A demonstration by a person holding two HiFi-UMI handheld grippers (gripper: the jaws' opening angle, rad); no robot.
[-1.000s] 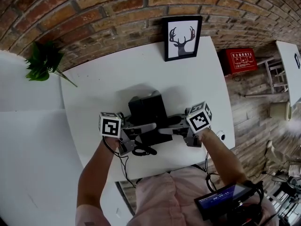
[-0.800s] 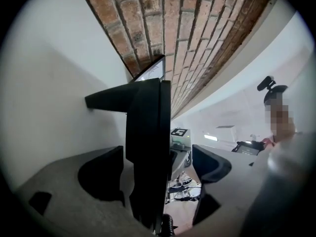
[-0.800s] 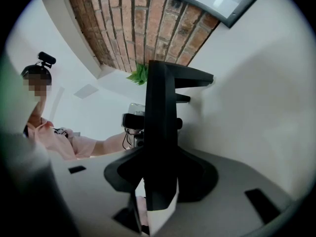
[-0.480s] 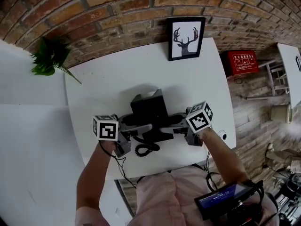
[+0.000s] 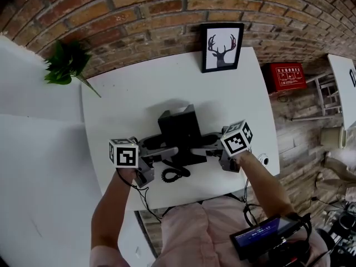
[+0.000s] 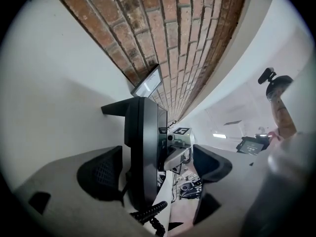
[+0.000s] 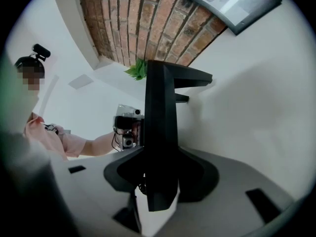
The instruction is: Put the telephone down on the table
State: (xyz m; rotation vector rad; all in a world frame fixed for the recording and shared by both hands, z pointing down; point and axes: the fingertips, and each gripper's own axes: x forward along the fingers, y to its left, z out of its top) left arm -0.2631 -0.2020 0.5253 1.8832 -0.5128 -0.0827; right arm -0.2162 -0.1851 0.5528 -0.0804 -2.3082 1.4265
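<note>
Release step, as I judge it: telephone (image 5: 179, 128) sits on the white tabletop (image 5: 139, 93), left gripper (image 5: 173, 149) jaws have just been opening and stand wide around one edge, right gripper (image 5: 194, 151) jaws clamp the other, to be freed next; underside contact is hidden.
</note>
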